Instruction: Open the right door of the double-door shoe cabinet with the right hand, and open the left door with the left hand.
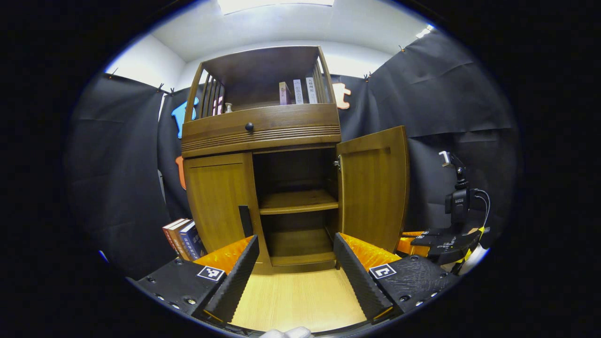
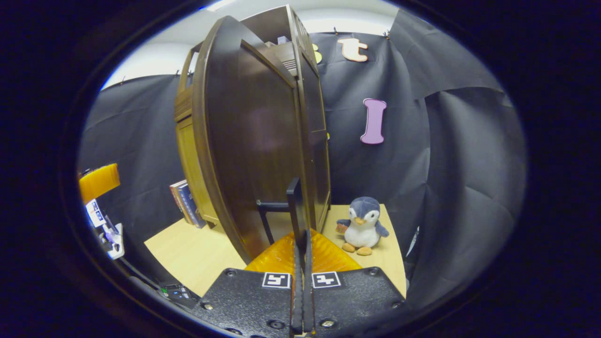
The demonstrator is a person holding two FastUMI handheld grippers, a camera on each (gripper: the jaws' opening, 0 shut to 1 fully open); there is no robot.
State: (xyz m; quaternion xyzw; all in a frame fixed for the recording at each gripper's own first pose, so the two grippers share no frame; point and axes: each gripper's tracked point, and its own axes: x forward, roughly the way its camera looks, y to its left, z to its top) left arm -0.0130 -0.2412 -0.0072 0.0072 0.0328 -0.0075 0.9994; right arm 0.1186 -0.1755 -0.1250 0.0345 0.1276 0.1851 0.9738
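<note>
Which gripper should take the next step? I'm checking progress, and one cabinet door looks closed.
Left. The right door already stands open, with the right gripper shut on its handle. The left door is closed, and the left gripper faces it, fingers apart.

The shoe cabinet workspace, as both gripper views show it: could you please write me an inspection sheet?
Surface: light wooden floor beneath the shoe cabinet.
Job's things: right door swung open, exposing two bare shelves; left door shut, its dark handle untouched.
Clutter: books leaning beside the cabinet; penguin plush toy on the floor; books on the top shelf.
Grippers: left gripper open, facing the left door's handle; right gripper shut on the right door's handle.
Cables: one black cable at a tripod-mounted camera.
Surroundings: black cloth walls, white ceiling.
</note>
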